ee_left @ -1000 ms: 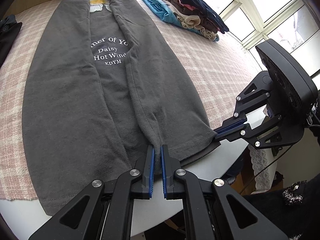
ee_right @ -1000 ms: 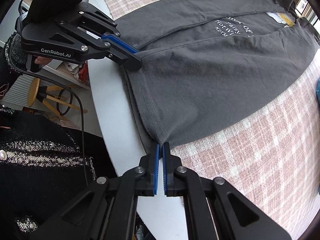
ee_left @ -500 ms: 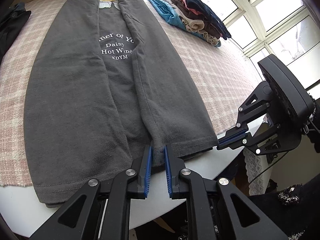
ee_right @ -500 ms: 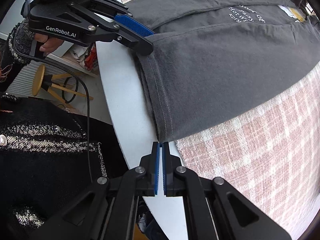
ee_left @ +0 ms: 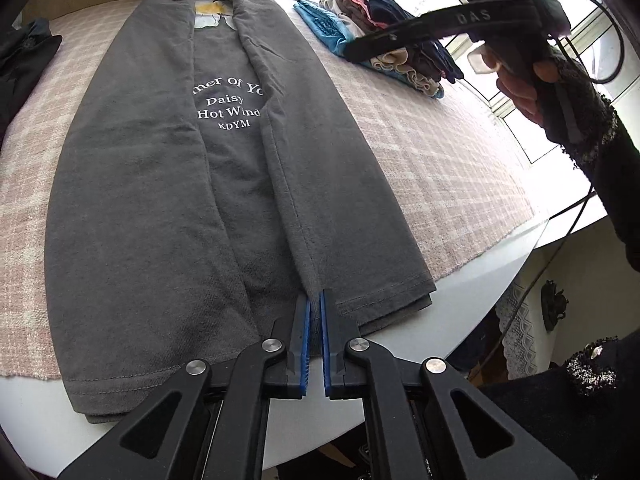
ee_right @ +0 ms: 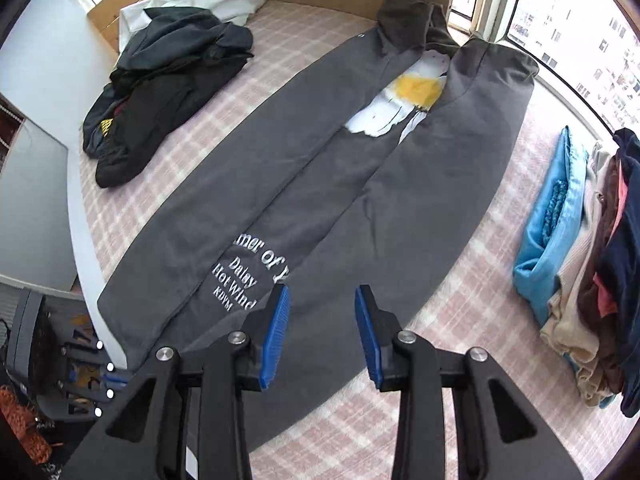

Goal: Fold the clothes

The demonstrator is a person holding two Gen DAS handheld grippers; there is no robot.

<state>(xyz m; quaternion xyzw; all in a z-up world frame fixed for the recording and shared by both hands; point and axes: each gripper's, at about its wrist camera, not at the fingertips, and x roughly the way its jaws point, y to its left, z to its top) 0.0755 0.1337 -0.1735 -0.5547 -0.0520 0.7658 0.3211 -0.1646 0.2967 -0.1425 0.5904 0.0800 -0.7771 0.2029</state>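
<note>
A dark grey T-shirt (ee_left: 168, 200) with white lettering lies flat on the pink checked cloth, both sides folded in toward the middle. It also shows in the right wrist view (ee_right: 360, 200). My left gripper (ee_left: 315, 312) sits at the shirt's bottom hem with its jaws a narrow gap apart around the inner edge of the right fold; grip cannot be judged. My right gripper (ee_right: 322, 312) is open and empty, held above the shirt's lower half. The right hand and its device (ee_left: 520, 36) show raised at the upper right of the left wrist view.
A stack of folded clothes (ee_right: 588, 264) lies to the right of the shirt, and shows in the left wrist view (ee_left: 384, 36). A heap of dark clothes (ee_right: 160, 80) lies at the left. The white table edge (ee_left: 460, 320) runs just below the hem.
My right gripper has let go of the hem's right corner, opened, and lifted up over the shirt. My left gripper stays at the hem, its jaws slightly narrower than half a second ago.
</note>
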